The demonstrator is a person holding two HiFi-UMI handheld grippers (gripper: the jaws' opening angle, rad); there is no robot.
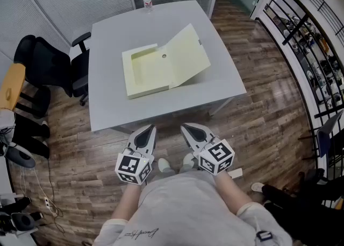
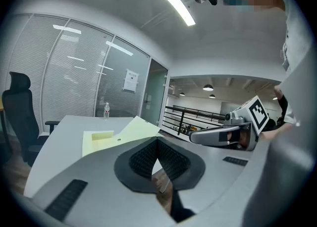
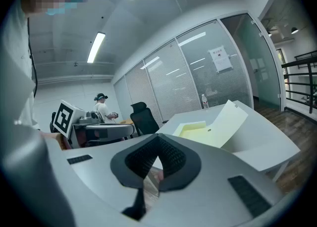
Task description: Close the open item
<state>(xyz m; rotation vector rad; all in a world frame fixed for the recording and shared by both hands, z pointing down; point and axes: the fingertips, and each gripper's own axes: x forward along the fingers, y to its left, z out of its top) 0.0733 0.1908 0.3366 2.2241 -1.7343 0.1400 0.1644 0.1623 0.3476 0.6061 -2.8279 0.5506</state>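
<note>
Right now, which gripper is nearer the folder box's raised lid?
Right. The right gripper hangs off the table's near edge, in line with the raised lid; the left gripper, beside it, lines up with the tray half.

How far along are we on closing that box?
Done: nothing yet. The box lies on the table with its lid tilted up.
In hand: nothing. The left tongs and right tongs are shut and empty, held short of the table's near edge.
Left: reach the lid and swing it down over the box until it lies flat.
</note>
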